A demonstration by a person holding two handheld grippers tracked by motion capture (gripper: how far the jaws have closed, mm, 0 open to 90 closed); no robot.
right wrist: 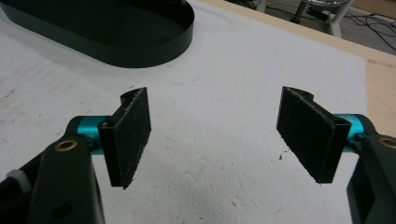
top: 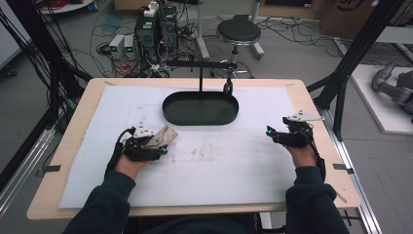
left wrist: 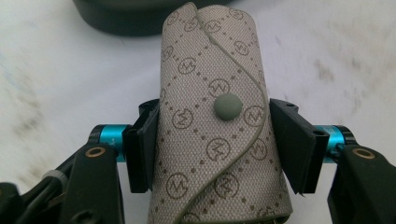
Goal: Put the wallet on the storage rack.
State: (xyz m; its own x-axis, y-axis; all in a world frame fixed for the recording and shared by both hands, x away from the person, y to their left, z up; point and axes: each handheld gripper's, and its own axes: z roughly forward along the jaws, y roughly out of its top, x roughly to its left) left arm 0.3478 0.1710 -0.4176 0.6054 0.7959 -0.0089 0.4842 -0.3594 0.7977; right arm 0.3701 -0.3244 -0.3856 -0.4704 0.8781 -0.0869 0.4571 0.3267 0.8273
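Note:
A beige monogram-print pouch with a grey snap button sits between the jaws of my left gripper, which is shut on its sides. In the high view the pouch sticks out of the left gripper toward the black oval tray, just above the white mat. My right gripper hovers at the right of the mat. Its pads stand wide apart with nothing between them, so the right gripper is open.
The oval tray has a post and a horizontal bar with a small hook hanging at its right end. The white mat covers most of the wooden table. A stool, computers and cables lie on the floor beyond.

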